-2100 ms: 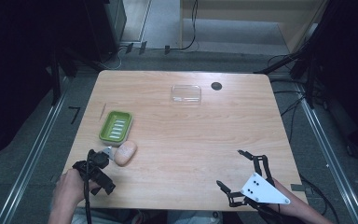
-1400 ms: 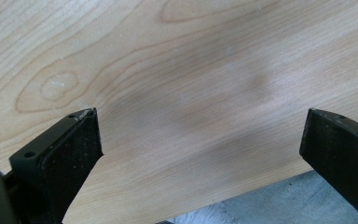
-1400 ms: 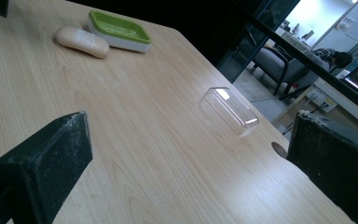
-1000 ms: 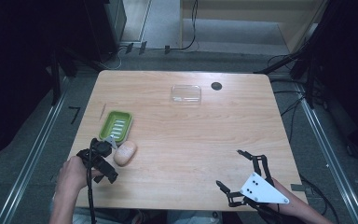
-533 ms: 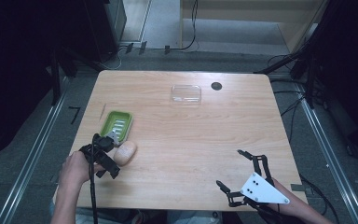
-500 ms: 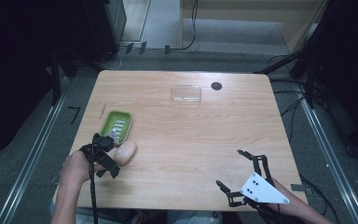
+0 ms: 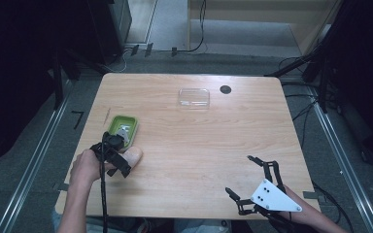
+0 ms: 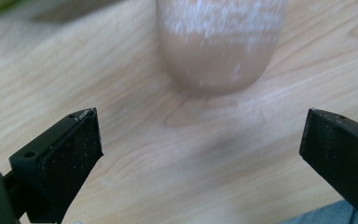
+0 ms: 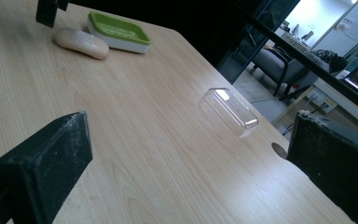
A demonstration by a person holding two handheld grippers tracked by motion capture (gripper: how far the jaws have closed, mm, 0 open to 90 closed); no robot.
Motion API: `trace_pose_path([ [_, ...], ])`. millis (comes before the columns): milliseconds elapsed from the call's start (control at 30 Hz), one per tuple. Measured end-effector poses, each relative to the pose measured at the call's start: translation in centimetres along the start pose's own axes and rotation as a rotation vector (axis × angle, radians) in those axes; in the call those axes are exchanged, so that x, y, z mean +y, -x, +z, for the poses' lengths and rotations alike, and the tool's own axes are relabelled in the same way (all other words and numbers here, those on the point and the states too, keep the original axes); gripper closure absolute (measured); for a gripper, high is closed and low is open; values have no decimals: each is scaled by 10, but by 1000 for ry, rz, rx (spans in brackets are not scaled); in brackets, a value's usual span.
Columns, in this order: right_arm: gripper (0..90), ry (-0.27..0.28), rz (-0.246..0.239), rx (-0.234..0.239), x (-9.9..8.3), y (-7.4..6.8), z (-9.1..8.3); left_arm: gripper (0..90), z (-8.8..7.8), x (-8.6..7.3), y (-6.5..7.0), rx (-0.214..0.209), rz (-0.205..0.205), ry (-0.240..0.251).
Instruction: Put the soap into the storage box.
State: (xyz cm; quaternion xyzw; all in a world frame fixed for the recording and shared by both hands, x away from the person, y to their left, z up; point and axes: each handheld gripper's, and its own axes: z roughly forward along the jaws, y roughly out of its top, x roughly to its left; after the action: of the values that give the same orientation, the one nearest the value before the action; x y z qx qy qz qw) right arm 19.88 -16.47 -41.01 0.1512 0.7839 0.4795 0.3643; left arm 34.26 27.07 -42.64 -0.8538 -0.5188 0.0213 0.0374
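Note:
A beige bar of soap (image 7: pixel 134 156) lies on the wooden table (image 7: pixel 199 141) just in front of a green soap dish (image 7: pixel 123 128). My left gripper (image 7: pixel 121 158) sits right beside the soap's left end. In the left gripper view its jaws are wide open (image 8: pixel 200 126), with the soap's rounded end (image 8: pixel 219 46) close ahead and nothing between them. My right gripper (image 7: pixel 238 174) rests open near the table's front right edge. Its own view (image 9: pixel 191 126) looks across at the soap (image 9: pixel 81 43) and the dish (image 9: pixel 119 30).
A clear plastic lid (image 7: pixel 194 97) lies at the back middle of the table, with a small dark round hole (image 7: pixel 225 89) to its right. The same lid (image 9: pixel 230 112) shows in the right gripper view. Dark floor and metal rails surround the table.
My left gripper has moved forward from the front left edge up to the soap and dish. The soap and the right gripper have stayed put.

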Motion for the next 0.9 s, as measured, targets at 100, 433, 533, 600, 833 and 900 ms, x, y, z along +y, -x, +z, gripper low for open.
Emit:
trace_pose_path([
  [100, 0, 0, -1, 1, 0, 0, 0, 0, 2, 4, 2, -8, -1, 5],
  [433, 0, 0, -1, 1, 0, 0, 0, 0, 5, 15, 4, -18, -12, 40],
  [533, 0, 0, -1, 1, 0, 0, 0, 0, 7, 18, 5, -29, -12, 41],
  [600, 0, 0, 0, 1, 0, 0, 0, 0, 8, 21, 6, -52, -22, 55],
  [833, 0, 0, 0, 0, 0, 0, 0, 12, 15, 29, 9, -43, -31, 47],
  [900, 0, 1, 1, 0, 0, 0, 0, 19, 17, 31, 10, -40, -37, 52],
])
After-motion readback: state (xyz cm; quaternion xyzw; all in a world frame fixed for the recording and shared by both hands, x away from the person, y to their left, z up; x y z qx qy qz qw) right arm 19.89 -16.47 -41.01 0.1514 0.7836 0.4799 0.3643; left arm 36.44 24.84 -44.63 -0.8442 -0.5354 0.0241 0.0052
